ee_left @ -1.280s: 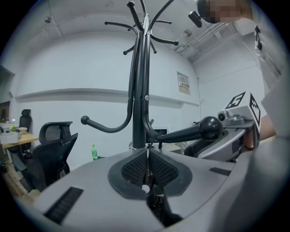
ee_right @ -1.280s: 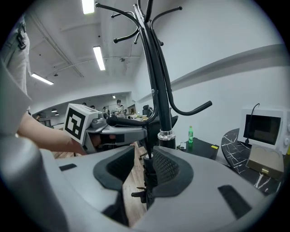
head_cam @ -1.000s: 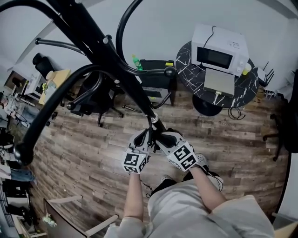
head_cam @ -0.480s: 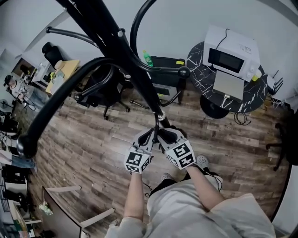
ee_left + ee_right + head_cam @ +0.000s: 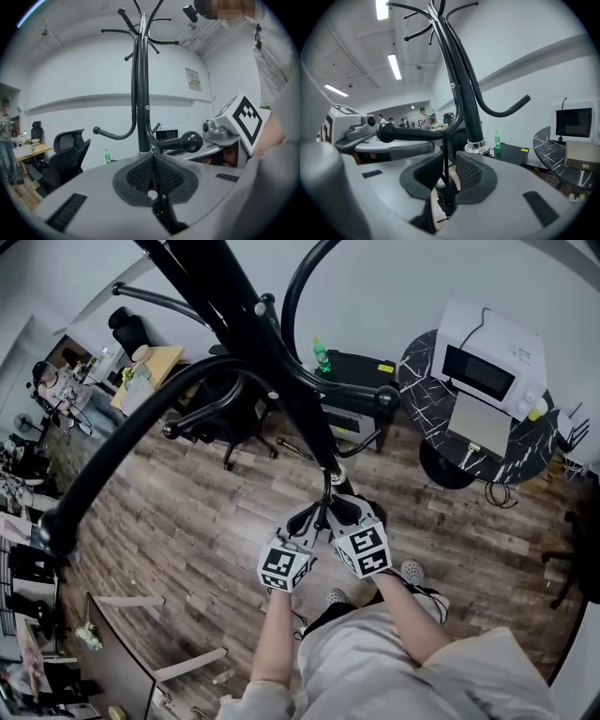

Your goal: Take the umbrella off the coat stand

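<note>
The person wears a pale beige short-sleeved top and light perforated shoes. Each hand carries a smooth grey moulded tool. The left gripper has dark mesh-textured pads set in a charcoal surround, with a small round hole beneath them and black rectangular slots in the shell. The right gripper is built the same way. Each bears a white cube printed with black square markers, and a small grey camera housing with a round lens sits beside it.
</note>
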A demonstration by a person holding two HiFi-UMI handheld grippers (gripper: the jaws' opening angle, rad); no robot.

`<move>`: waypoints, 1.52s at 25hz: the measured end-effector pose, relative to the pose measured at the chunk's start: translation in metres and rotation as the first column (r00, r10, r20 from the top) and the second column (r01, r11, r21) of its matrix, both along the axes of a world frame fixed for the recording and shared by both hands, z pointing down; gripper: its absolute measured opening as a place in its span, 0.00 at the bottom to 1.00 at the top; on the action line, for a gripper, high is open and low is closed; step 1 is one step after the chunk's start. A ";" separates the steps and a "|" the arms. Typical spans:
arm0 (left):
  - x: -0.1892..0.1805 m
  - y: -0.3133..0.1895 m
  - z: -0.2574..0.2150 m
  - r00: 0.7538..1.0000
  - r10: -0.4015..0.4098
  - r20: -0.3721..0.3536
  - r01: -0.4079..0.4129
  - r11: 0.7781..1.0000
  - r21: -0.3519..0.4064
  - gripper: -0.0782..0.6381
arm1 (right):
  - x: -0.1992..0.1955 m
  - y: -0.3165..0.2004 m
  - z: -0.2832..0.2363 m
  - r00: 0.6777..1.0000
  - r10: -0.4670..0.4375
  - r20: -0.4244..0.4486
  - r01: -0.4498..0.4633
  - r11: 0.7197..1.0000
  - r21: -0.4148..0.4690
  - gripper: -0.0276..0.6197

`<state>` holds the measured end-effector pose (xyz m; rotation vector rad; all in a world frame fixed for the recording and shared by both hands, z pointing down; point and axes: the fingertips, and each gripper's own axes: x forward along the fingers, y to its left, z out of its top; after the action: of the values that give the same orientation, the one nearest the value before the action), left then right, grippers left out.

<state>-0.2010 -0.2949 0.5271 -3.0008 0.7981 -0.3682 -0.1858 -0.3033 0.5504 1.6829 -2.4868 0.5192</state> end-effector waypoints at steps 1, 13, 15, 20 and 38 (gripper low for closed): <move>0.000 -0.001 0.000 1.000 -0.006 0.004 0.006 1.000 0.001 0.14 | 0.000 -0.001 0.002 1.000 -0.001 -0.013 0.001 1.000 -0.004 0.15; -0.002 -0.012 0.000 0.996 -0.084 0.020 0.084 0.996 0.025 0.14 | 0.018 0.003 0.000 0.984 -0.015 -0.178 0.020 0.999 0.024 0.05; -0.002 -0.012 0.002 0.996 -0.088 0.020 0.088 0.996 0.022 0.14 | 0.021 0.007 0.000 0.981 -0.024 -0.192 0.030 0.999 0.028 0.05; -0.003 -0.016 -0.002 0.996 -0.087 0.009 0.086 0.996 0.026 0.14 | 0.029 0.012 -0.010 0.985 -0.024 -0.169 0.034 0.998 0.054 0.05; -0.008 -0.015 -0.017 0.990 -0.137 0.010 0.136 0.987 0.088 0.14 | 0.024 0.027 -0.039 0.987 -0.053 -0.152 0.072 0.990 0.124 0.05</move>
<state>-0.2093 -0.3104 0.5097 -2.8676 0.9944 -0.3501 -0.1618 -0.2762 0.5114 1.6139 -2.5044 0.2219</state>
